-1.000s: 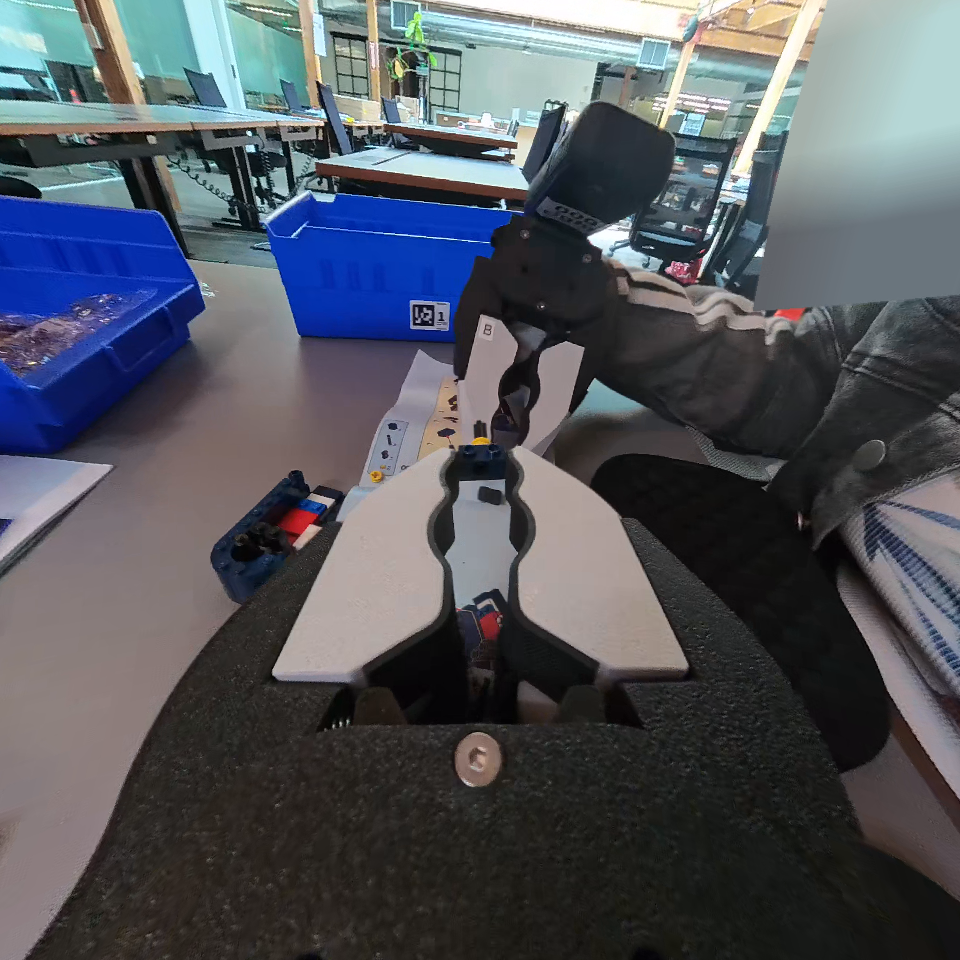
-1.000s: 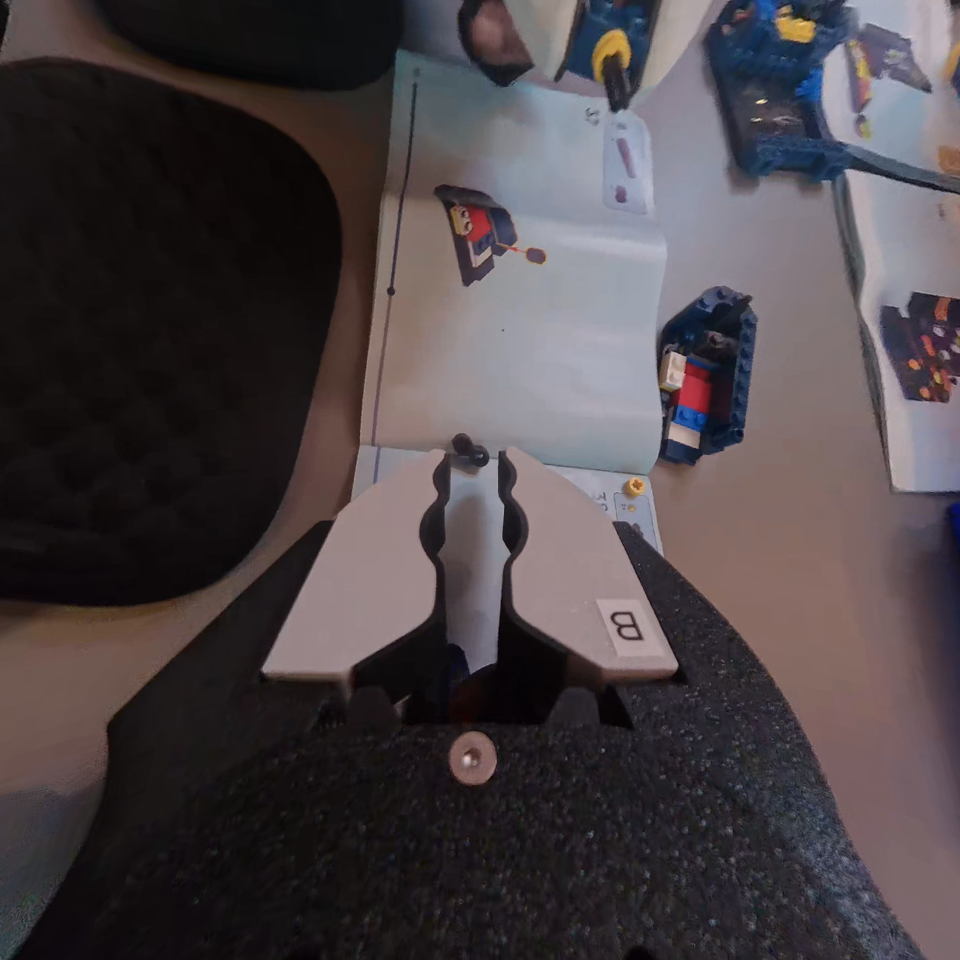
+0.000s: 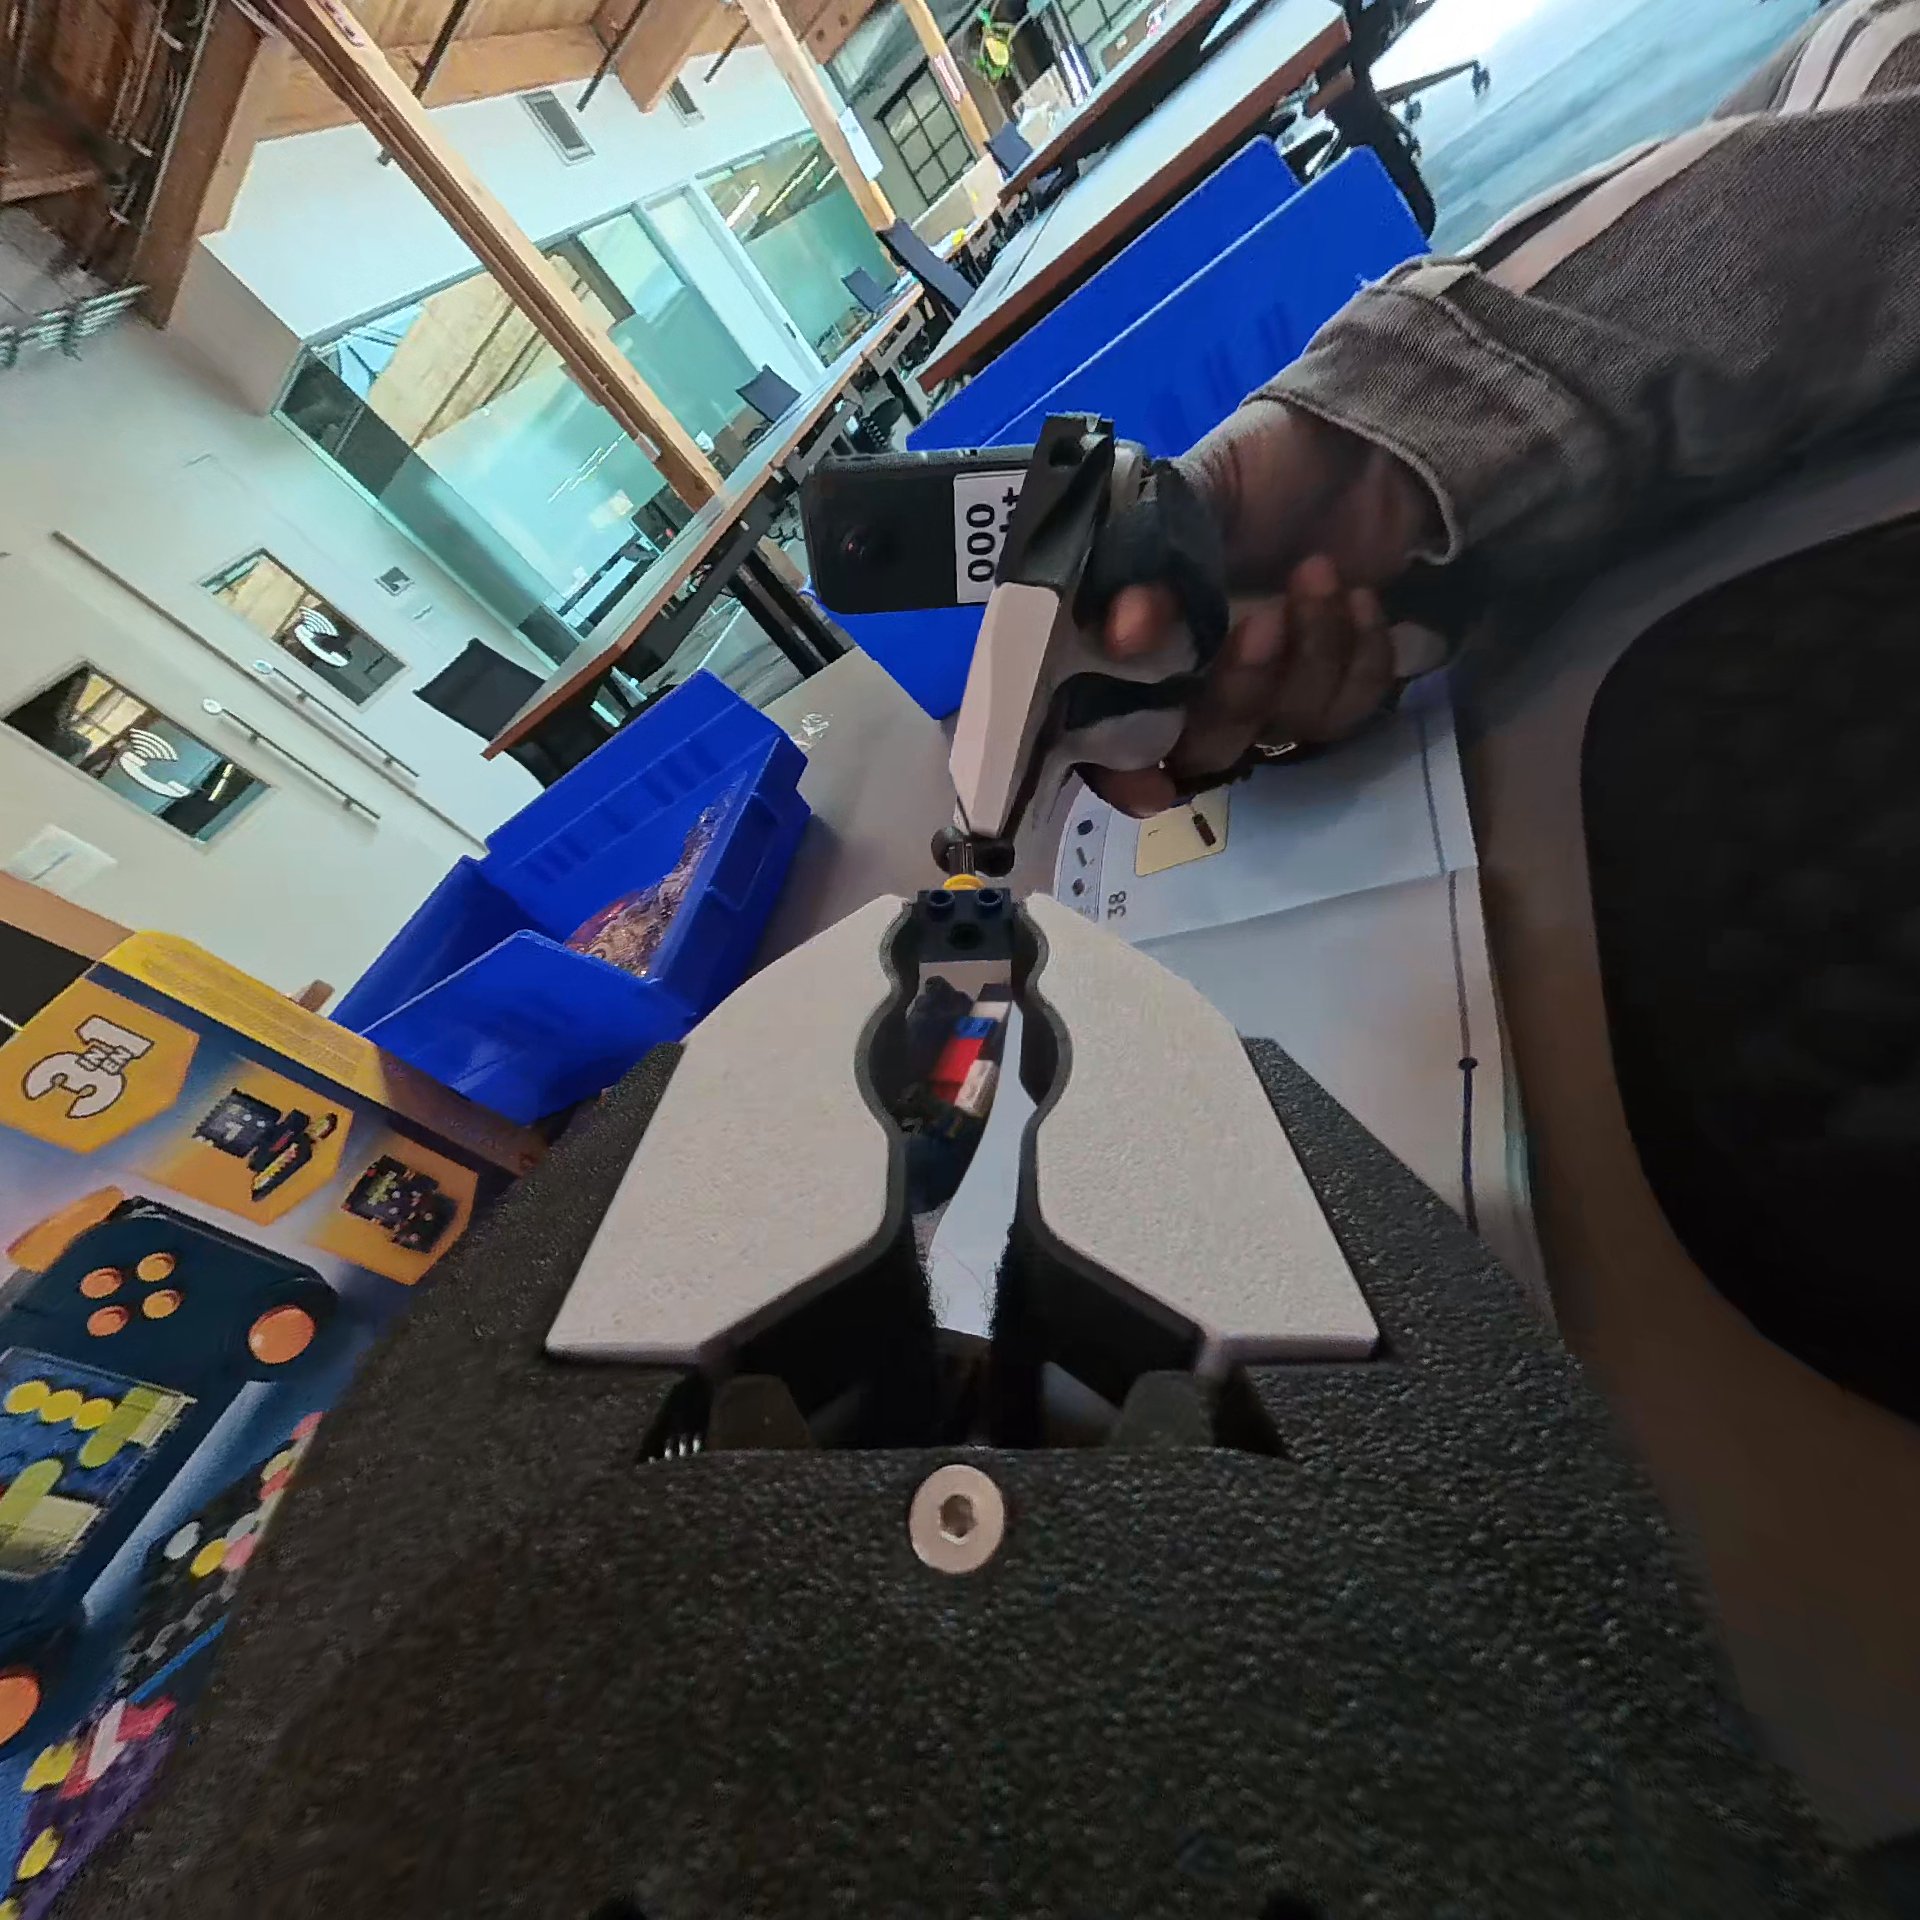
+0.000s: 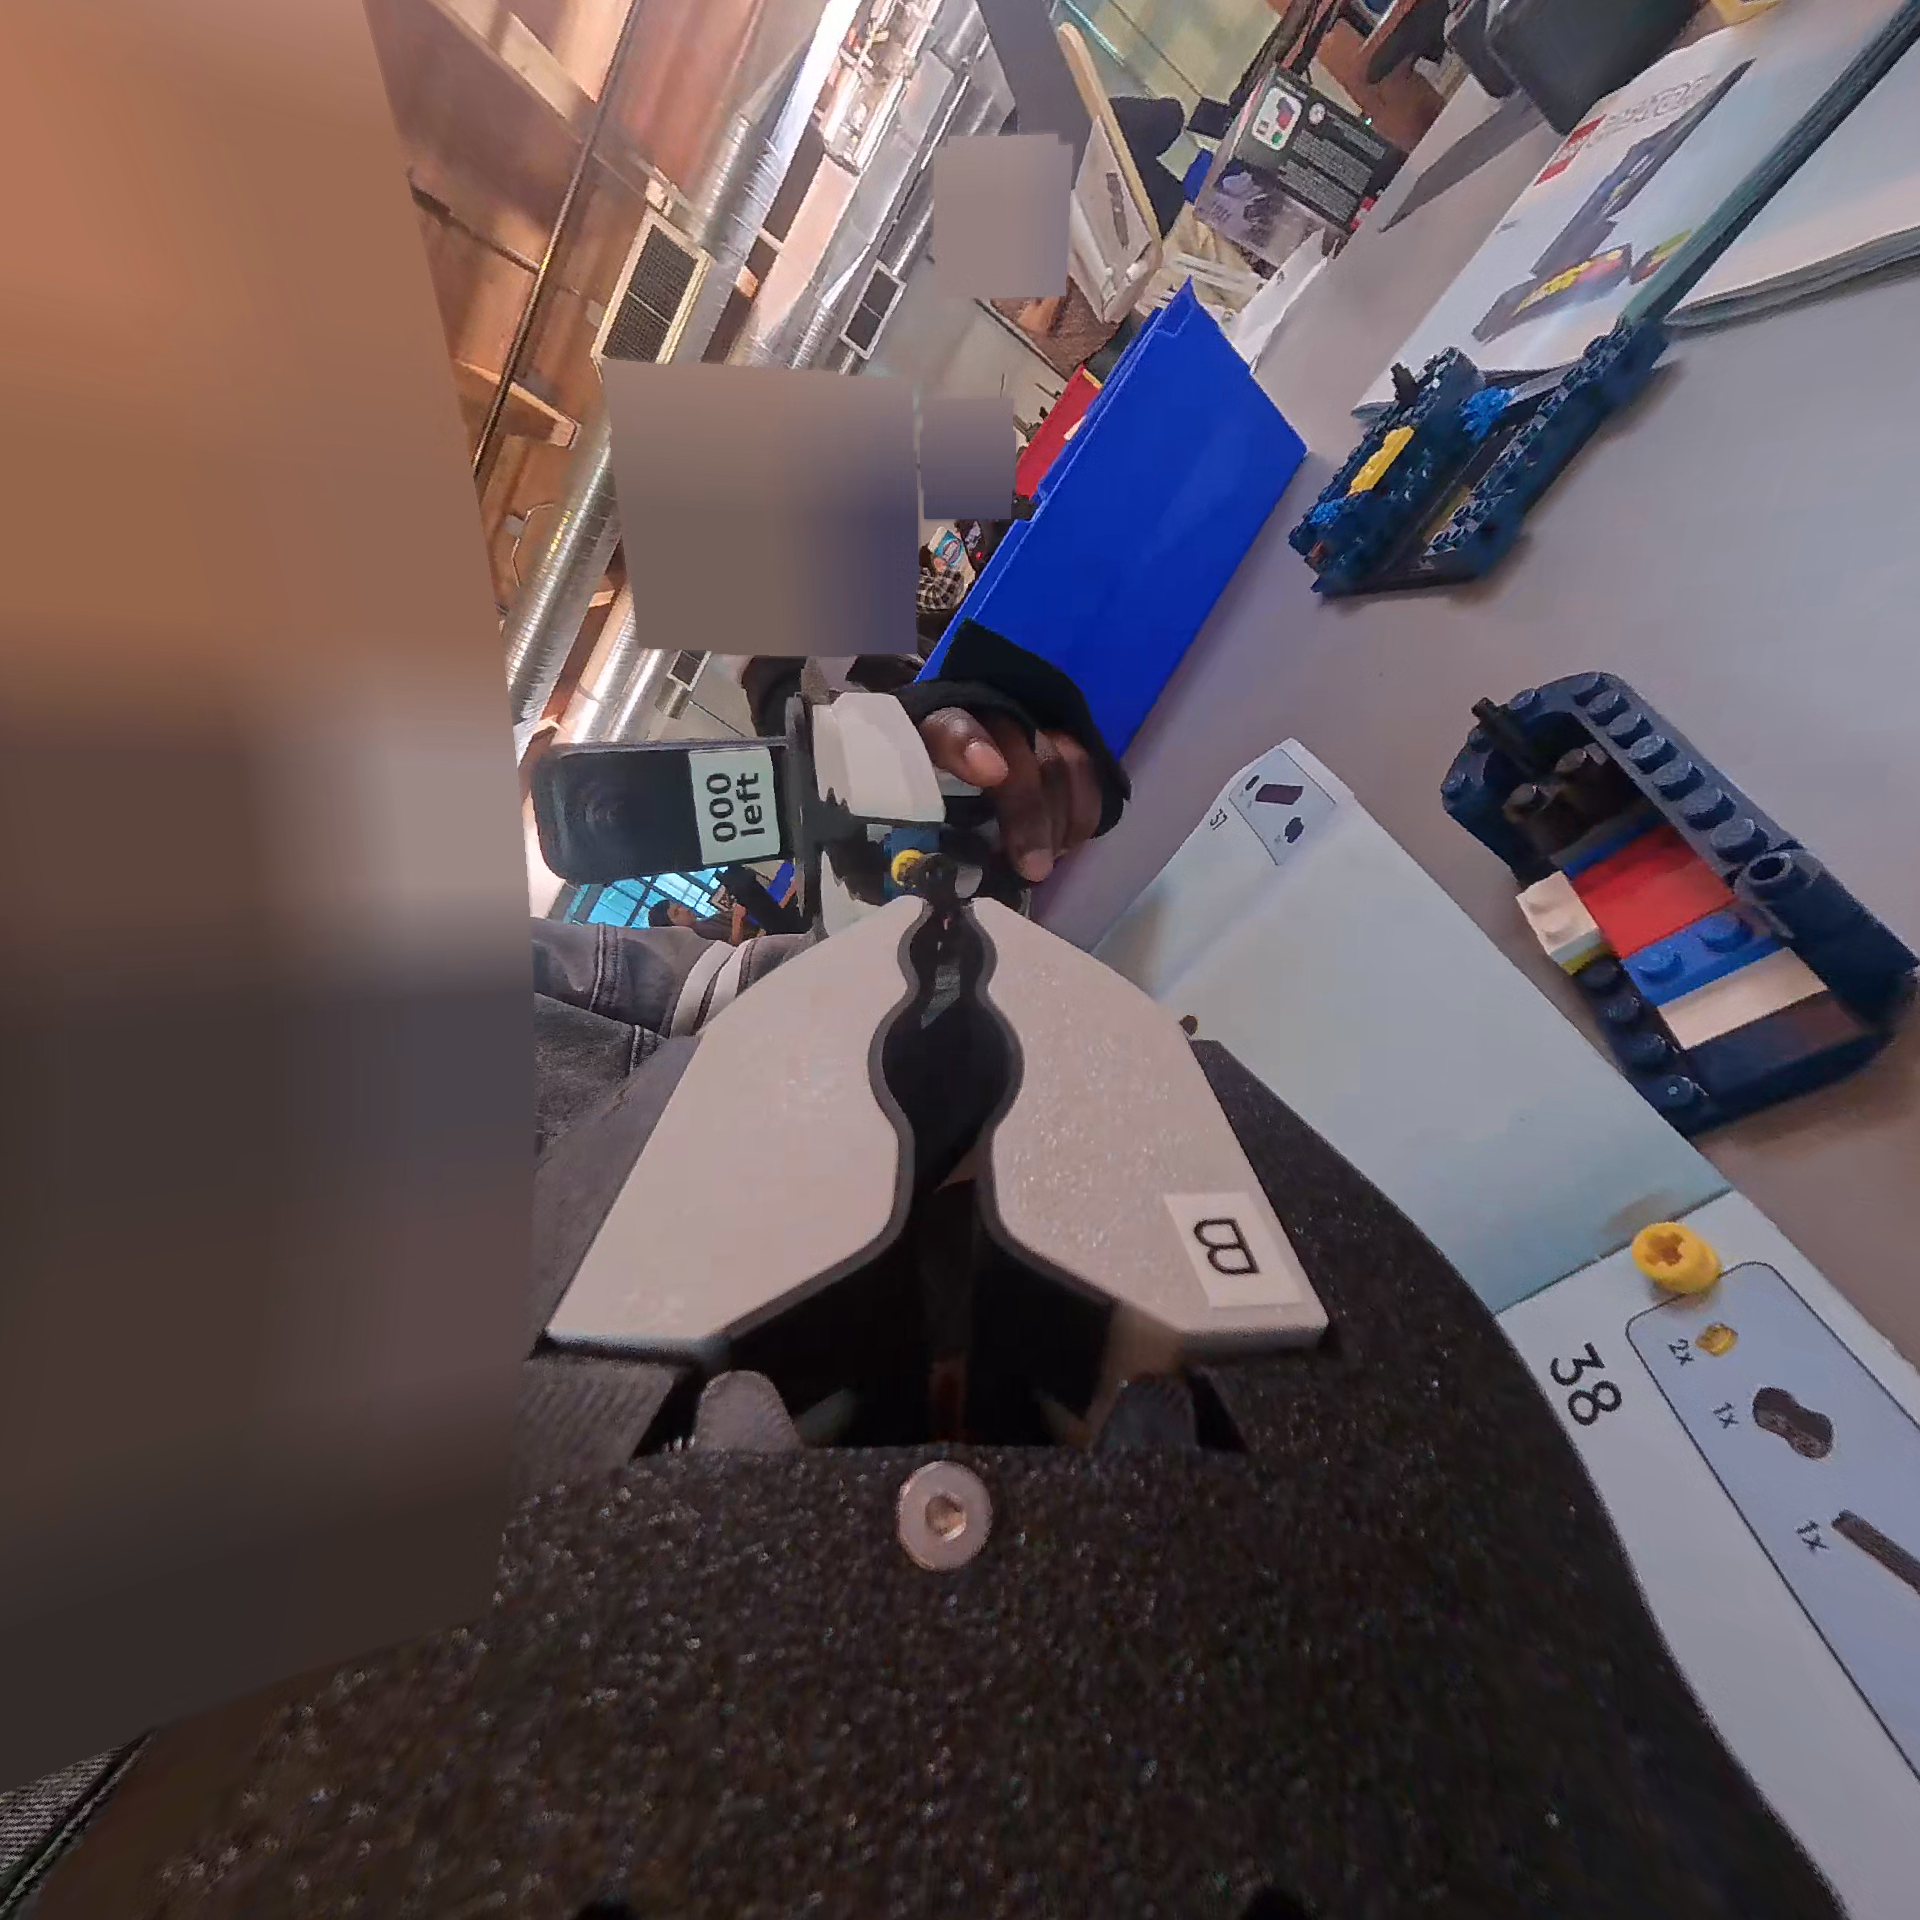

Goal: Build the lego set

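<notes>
A grey tabletop (image 4: 1455, 644) was seen in both views, carrying everything else. Blue bins (image 3: 582, 935) were set toward its far side, and a printed box (image 3: 156, 1299) lay close to the camera at the lower left of the left wrist view. An open booklet (image 4: 1382, 997) was spread on the tabletop near its near edge, beside a black chair seat (image 3: 1766, 935). Just beside the booklet's far edge a dark blue frame (image 4: 1683, 914) was laid, filled with red, blue and white bricks; a second dark blue build (image 4: 1455, 468) stood farther off, near another booklet (image 4: 1662, 187).

The left gripper (image 3: 961, 920) was held above the booklet, its fingers partly closed and pressed on a dark blue brick (image 3: 964, 925) at the tips; a yellow piece (image 3: 958, 883) showed at the brick's far side. The right gripper (image 4: 943, 914) was brought tip to tip with the left one, its fingers drawn almost together on a small black connector (image 3: 971, 852), which was held just beside the yellow piece. Whether the two touched could not be told.

A loose yellow bush (image 4: 1673, 1252) rested on the booklet page near its lower edge.
</notes>
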A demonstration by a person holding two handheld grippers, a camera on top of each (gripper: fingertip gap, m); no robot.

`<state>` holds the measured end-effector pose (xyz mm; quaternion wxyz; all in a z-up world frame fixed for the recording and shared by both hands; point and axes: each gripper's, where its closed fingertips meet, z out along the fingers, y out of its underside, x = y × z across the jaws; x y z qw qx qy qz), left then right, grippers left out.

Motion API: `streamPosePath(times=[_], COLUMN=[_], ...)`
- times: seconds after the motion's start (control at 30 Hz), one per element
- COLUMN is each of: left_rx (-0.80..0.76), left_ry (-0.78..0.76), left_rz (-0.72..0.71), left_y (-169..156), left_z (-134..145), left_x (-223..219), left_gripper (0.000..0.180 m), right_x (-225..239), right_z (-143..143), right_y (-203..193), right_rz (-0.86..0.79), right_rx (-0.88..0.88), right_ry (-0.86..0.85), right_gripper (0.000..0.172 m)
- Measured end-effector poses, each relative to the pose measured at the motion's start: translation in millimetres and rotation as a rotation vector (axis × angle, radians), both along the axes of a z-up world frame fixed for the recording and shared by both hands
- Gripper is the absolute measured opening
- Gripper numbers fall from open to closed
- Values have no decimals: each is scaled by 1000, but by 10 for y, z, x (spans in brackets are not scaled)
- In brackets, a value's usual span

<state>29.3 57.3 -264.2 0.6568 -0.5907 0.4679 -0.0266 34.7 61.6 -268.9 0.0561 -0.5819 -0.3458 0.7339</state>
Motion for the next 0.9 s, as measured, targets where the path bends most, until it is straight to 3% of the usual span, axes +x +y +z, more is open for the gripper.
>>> streamPosePath(times=[0.43,0.73,0.9], left_rx=[54,56,8], left_ry=[101,244,215], left_rz=[64,36,-7], left_y=[48,5,-38], left_z=[-52,-176,-191], left_x=[-31,-12,-11], left_gripper=[16,16,16], right_x=[-18,-10,4], right_z=[-45,-180,-175], right_y=[5,-137,-165], right_rz=[-18,46,67], right_rx=[12,199,209], right_ry=[-18,-85,-69], right_gripper=[3,0,0])
